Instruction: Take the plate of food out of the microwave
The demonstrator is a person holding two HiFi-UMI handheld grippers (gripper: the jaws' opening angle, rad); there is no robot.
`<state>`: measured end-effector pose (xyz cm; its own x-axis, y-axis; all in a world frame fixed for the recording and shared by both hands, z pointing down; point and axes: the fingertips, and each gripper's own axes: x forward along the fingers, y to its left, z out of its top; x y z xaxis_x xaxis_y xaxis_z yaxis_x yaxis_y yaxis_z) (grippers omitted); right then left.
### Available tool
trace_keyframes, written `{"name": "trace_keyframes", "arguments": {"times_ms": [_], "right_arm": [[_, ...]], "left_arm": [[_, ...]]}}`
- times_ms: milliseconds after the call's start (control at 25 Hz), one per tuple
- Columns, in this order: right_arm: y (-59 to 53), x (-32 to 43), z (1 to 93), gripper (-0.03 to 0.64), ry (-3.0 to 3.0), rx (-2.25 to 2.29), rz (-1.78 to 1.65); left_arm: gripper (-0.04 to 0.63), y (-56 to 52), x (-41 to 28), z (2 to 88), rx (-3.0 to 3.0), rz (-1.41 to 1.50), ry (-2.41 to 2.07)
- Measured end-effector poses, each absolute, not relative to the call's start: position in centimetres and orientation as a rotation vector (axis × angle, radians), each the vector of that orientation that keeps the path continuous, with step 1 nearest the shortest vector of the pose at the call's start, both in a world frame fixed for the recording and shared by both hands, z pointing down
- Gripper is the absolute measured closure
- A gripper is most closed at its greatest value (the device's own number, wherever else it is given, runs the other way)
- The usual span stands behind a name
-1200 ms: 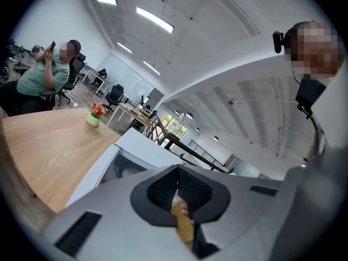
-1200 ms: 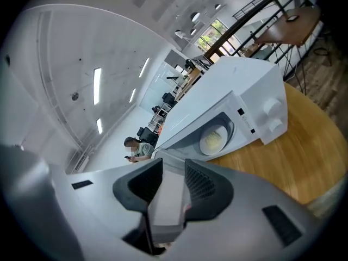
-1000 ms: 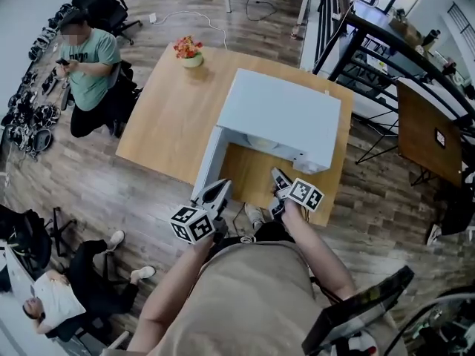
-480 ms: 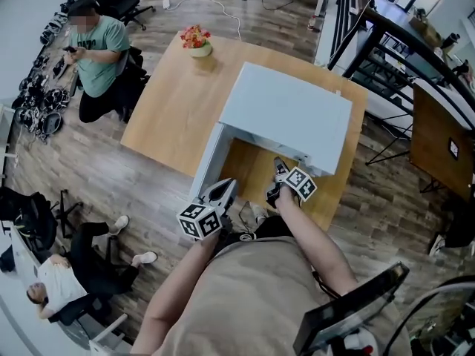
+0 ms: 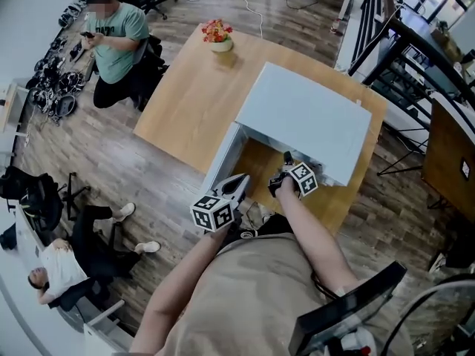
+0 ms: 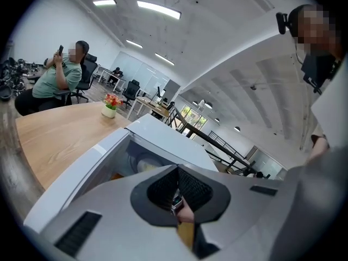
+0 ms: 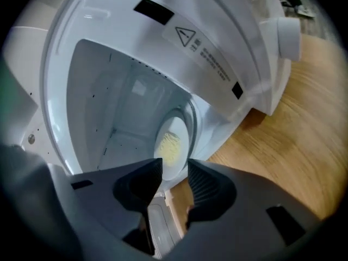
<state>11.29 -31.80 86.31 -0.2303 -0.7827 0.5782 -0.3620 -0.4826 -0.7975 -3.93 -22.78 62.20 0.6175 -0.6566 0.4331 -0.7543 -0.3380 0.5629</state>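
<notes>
Plate of food (image 7: 173, 140): sits inside the microwave (image 5: 304, 121), toward the front of the chamber, with a yellow heap on it; not yet touched.
Right gripper (image 7: 174, 170): at the chamber's mouth, aimed at the plate, jaws partly apart with nothing between them.
Left gripper (image 6: 177, 174): jaws pressed together, holding nothing, beside the open door (image 5: 223, 158).
Table (image 5: 185, 102): wooden; the microwave stands on it, with a flower pot (image 5: 219, 35) at the far end.
Risk: a pinch on the rim alone would likely let the plate tip and spill the food; dragging it out low could catch it on the chamber's front lip.
Writing: a warning label (image 7: 198, 45) with a triangle sign above the opening, its print too small to read; no brand shows.
</notes>
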Motion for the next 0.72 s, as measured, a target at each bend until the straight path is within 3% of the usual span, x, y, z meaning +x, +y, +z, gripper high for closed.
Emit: {"name": "trace_keyframes", "arguments": {"times_ms": [720], "right_arm": [[-34.4,10.8,90.1,0.486,1.093,-1.762,-1.798]], "left_arm": [[0.592,-25.2,-7.5,60.7,2.118,0.222,-1.136]]}}
